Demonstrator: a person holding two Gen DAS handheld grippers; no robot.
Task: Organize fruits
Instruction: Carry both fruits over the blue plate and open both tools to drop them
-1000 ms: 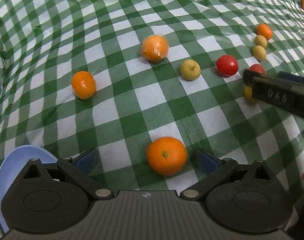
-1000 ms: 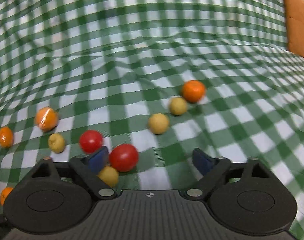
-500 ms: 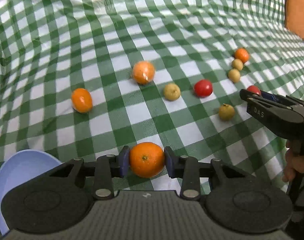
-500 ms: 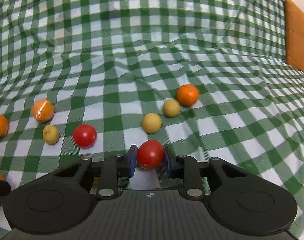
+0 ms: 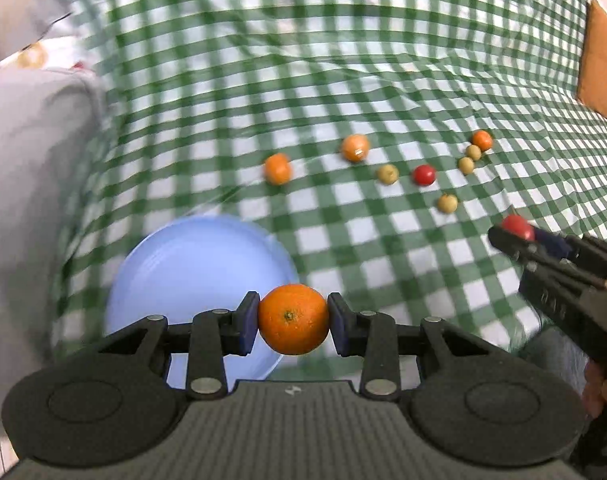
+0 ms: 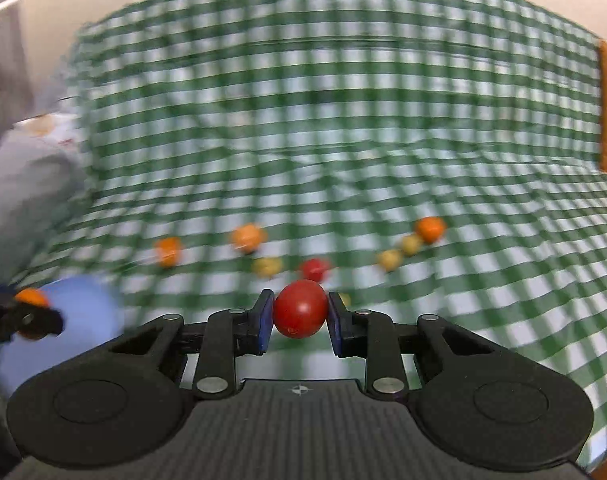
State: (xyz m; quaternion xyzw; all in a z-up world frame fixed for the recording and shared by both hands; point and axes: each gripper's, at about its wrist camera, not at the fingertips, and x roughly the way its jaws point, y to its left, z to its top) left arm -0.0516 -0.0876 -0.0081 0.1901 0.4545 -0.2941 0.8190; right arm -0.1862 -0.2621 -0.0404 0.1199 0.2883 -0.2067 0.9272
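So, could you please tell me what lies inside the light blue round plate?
Its visible surface is bare. The left gripper, shut on a round orange, covers the plate's near edge, so that part cannot be checked.

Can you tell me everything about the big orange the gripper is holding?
The orange is round, bright and dimpled, with a small greenish stem dot facing the camera. The left gripper pinches it between two blue pads, one on each side. It is lifted off the green checked cloth, near the edge of the light blue plate. Only the pads touch it.
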